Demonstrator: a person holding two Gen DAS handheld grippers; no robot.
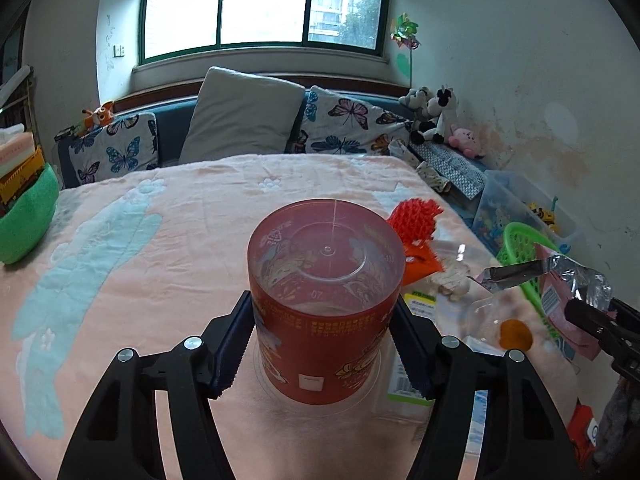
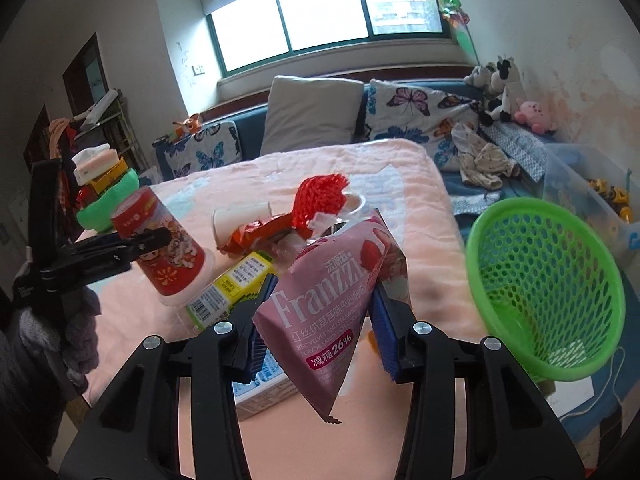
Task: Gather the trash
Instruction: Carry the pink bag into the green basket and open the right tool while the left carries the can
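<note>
My left gripper clamps the inverted red cup; my right gripper pinches the pink wrapper, green basket at 3 o'clock.

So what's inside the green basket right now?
The green basket looks empty: only its mesh wall and bottom show. Its lowest inner part, behind the near rim, is hidden.

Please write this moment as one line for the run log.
left tongs: shut on upside-down red plastic cup | right tongs: shut on pink Franzzi snack bag | green mesh plastic basket: tilted, right
</note>
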